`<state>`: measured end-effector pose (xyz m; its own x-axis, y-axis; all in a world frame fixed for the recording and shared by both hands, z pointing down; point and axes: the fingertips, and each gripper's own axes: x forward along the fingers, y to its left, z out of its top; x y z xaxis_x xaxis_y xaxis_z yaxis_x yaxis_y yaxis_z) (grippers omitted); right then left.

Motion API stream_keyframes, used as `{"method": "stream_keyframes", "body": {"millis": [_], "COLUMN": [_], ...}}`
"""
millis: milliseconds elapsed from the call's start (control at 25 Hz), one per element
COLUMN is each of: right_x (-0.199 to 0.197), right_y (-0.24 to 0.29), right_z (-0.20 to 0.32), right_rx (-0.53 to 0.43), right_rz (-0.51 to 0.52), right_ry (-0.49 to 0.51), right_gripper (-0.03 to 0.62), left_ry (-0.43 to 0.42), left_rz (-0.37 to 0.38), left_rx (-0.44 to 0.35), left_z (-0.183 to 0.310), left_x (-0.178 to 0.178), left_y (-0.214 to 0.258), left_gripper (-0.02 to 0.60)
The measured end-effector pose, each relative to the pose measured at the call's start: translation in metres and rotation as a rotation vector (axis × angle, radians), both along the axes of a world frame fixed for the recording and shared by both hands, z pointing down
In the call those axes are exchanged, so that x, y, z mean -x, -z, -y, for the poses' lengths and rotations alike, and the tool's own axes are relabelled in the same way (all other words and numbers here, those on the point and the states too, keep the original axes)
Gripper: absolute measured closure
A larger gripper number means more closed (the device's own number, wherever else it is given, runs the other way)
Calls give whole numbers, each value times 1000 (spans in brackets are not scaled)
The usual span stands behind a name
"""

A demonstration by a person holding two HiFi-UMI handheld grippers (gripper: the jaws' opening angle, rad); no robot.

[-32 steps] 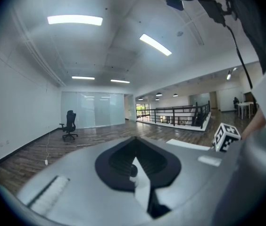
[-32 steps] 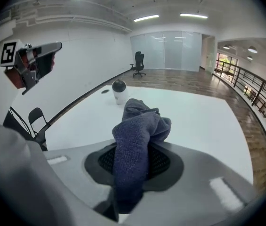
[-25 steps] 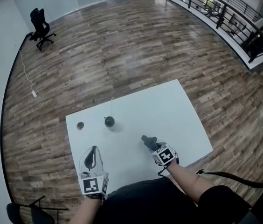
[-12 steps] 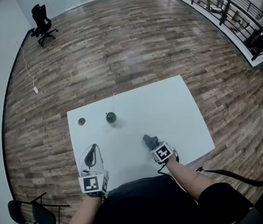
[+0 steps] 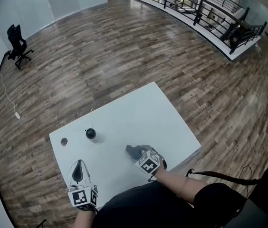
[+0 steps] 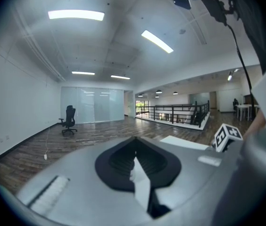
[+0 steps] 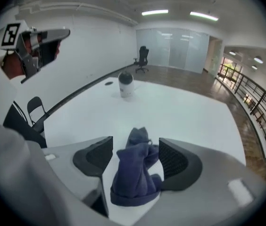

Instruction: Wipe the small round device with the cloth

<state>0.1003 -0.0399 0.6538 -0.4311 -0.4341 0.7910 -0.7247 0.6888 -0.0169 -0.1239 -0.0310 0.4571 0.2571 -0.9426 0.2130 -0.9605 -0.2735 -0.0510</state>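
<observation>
Near edge of the white table, right of centre: my right gripper points steeply down over the cloth. Its jaws have just been opening and now stand wide apart, released. The cloth is between them, resting on the tabletop and not pinched.

Right gripper view, same story: the right gripper straddles the cloth, a crumpled blue-grey bundle standing up in a loose peak. Of the ribbed black pads, the left one is clear of the fabric. The right one is just beside it or brushing it, can't tell which.

The small round device stands upright on the left part of the table, well apart from the cloth, with a dark rounded top on a pale base. From the right gripper it sits straight ahead past the cloth. A small flat disc lies to the device's left, not touching it.

My left gripper is over the near-left corner of the table, well apart from the device and the cloth. Left gripper view: the left gripper has its jaws clenched together, pads meeting along one line. It points roughly level out over the wood floor, with an office chair and a railing in the distance.
</observation>
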Motion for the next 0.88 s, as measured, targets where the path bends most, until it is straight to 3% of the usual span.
{"method": "stream_keyframes", "body": {"millis": [240,360,400,440,520,680,880], "right_x": [25,33,35,37,42,50,59], "right_y": [96,133,140,143,142,130,109], "right_z": [40,46,47,48,47,38,18], "right_rx": [-293,-405,-425,-435,-437,-430,-389], "right_rz": [276,351,357,355,342,296,307], "right_ry": [-58,-54,-54,-51,-25,25,7], "right_gripper": [295,384,444,522,591,592,592], "left_ry": [-11,-10,-11,-13,-16,-20,-51], "left_rz": [-46,-53,-55,-56,-58,-65,-71], "left_rx": [5,1,2,2,4,10,44], "left_z": [3,2,1,0,-2,-2,-10], "left_x": [1,2,3,3,4,6,-3], "left_y": [-5,-5,-6,-7,-10,-13,-21], "left_gripper": [574,574,574,574,574,574,574]}}
